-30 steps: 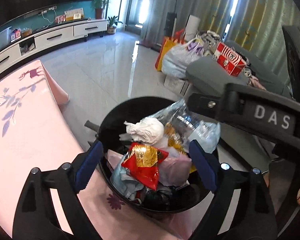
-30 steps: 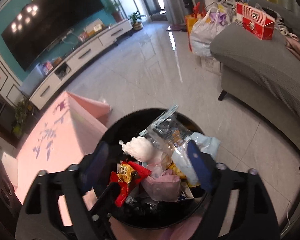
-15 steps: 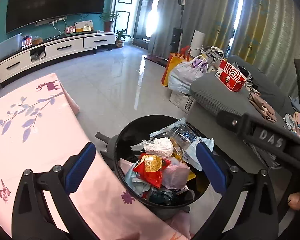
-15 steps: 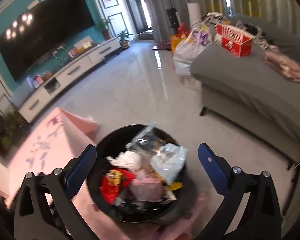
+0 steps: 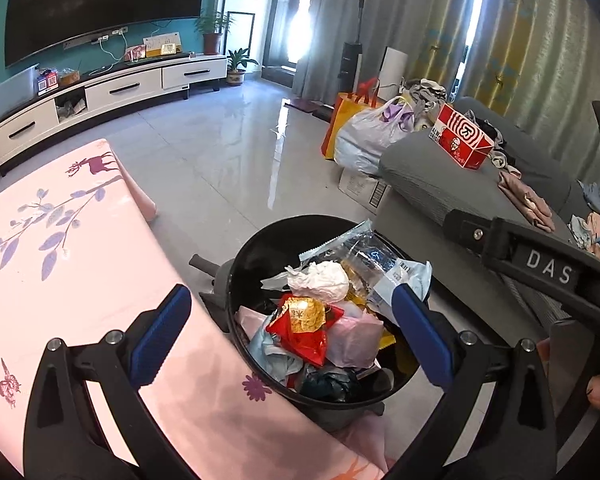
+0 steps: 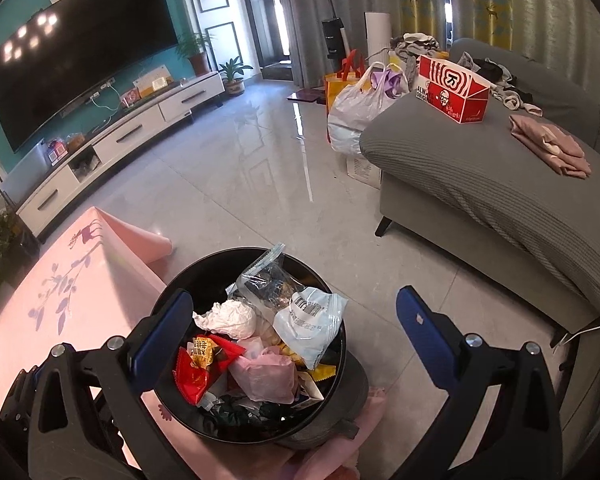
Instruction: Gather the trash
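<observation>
Left wrist view: left gripper (image 5: 292, 334) hangs over the black trash bin (image 5: 256, 248), jaws spread wide, gripping nothing. Right gripper (image 6: 296, 332) likewise gapes empty above the bin, stuffed with wrappers (image 6: 196, 376) beside the pink worktop (image 5: 60, 248).

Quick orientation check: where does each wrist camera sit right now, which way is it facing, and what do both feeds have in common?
Left wrist: on the left gripper, angled down at the black trash bin beside the pink tablecloth; open blue fingers, the right gripper's arm and a fingertip show.
Right wrist: on the right gripper, angled down at the bin; open fingers only.
Shared: bin, crumpled tissue, red wrapper, KFC box, sofa.
</observation>
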`<state>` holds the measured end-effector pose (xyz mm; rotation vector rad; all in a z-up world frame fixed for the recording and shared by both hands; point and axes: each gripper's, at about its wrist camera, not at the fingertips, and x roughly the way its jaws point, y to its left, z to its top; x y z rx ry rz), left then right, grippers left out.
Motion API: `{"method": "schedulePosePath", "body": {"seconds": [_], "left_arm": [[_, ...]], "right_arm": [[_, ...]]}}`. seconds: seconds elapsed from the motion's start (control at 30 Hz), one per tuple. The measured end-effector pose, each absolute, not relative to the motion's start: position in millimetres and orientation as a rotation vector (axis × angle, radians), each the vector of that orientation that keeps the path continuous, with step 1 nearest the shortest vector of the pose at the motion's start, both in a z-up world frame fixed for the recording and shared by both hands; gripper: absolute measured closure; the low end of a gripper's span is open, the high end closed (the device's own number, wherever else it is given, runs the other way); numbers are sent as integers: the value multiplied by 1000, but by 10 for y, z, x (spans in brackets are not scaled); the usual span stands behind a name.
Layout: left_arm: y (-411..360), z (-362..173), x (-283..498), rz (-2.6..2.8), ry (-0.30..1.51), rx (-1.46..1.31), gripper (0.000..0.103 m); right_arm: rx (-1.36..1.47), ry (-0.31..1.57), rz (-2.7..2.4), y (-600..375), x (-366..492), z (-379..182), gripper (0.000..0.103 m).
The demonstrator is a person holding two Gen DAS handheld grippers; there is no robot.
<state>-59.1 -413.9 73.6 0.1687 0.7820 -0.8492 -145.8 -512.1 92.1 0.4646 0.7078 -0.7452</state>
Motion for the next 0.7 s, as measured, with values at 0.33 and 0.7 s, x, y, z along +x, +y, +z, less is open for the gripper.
{"method": "schedulePosePath", "body": {"seconds": [0.33,0.7], "left_arm": [[-4110,759,-601,-861,779,158,3],[-4056,776,-567,-823,768,133,3]], "right_arm": [[437,738,-751,-5098,-1397,892,3],[426,742,-761,-5101,-1396,883,3]]}}
